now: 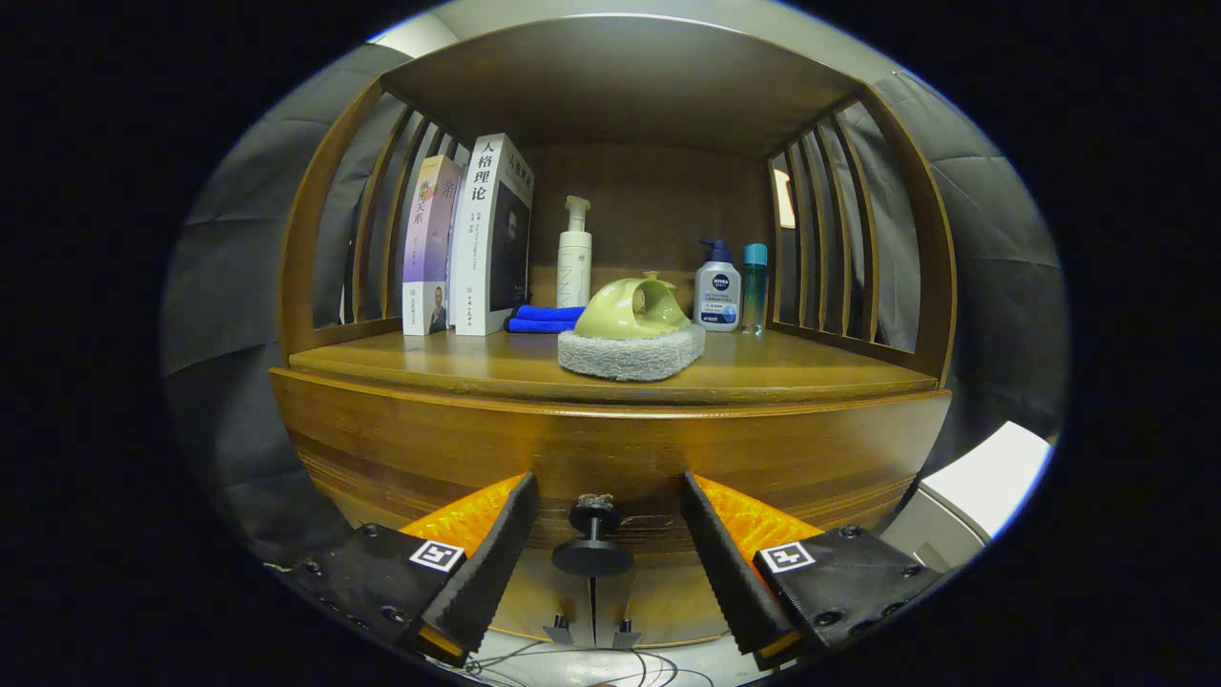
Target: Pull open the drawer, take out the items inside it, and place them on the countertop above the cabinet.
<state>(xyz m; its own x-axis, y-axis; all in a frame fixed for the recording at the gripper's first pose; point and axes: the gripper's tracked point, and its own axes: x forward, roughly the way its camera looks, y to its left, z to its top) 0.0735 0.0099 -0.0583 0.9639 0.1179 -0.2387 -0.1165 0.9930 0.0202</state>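
The gripper (603,558) stood released, its two fingers spread wide with the drawer's dark round knob (592,544) between them, touching neither. The knob's short stem pointed straight out of the wooden drawer front (610,448) toward the gripper; the drawer front itself ran long from side to side and sat flush in the cabinet, closed. Whatever lay inside was hidden. Above it, on the tabletop (458,363), a green-handled scrubbing pad (631,334) rested near the front edge, with a folded blue cloth (544,319), two upright books (467,253), a white pump bottle (574,253), a blue-capped pump bottle (717,286) and a slim teal bottle (754,286) farther back. The scene fitted a drawer about to be pulled or one emptied and pushed shut. Any grasp risked slipping, judging by the small knob: fingers closing off-centre could skid off its rim.
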